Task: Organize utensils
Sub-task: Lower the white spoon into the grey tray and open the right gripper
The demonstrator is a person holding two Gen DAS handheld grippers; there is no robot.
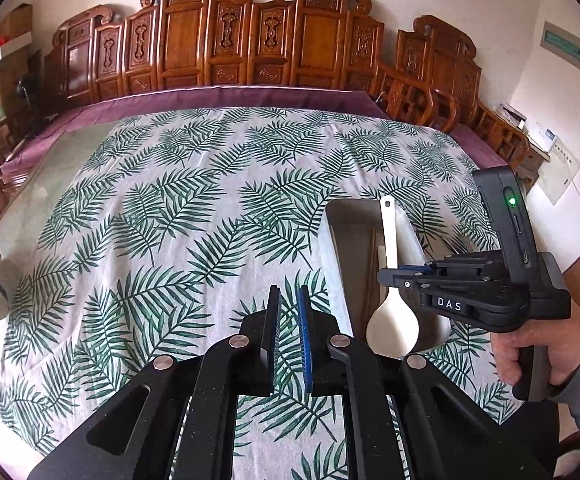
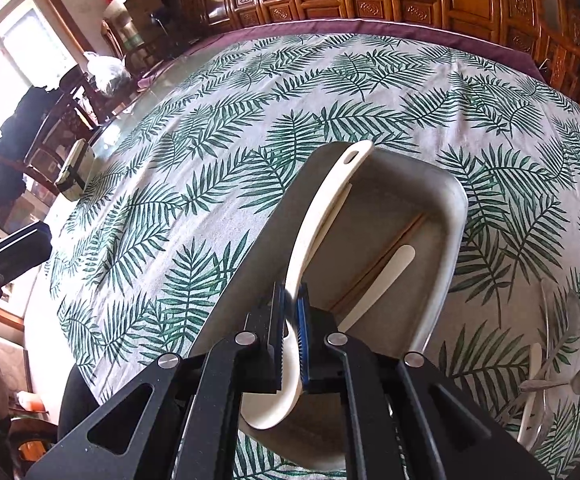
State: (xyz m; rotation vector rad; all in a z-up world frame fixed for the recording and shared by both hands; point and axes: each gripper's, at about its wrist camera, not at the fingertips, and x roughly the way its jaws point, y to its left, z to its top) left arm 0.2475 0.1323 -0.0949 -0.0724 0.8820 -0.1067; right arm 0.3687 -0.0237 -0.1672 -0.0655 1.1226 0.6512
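From the left wrist camera, we look down on a table under a palm-leaf tablecloth (image 1: 177,208), carved wooden panels (image 1: 249,40) lining the wall behind. Our left gripper (image 1: 288,304) hangs above the cloth with its jaws nearly together and nothing between them. To its right, our right hand (image 1: 538,348) holds the right gripper (image 1: 386,276), clamped on the neck of a white spoon (image 1: 392,280) above a grey tray (image 1: 336,248).

From the right wrist camera, we see the right gripper (image 2: 290,312) closed on the white spoon (image 2: 322,216), its bowl toward the camera and its handle pointing away over the grey tray (image 2: 456,216). A second white utensil (image 2: 382,284) and wooden chopsticks (image 2: 386,252) lie inside the tray. More utensils (image 2: 558,380) sit on a clear plate at the right edge.
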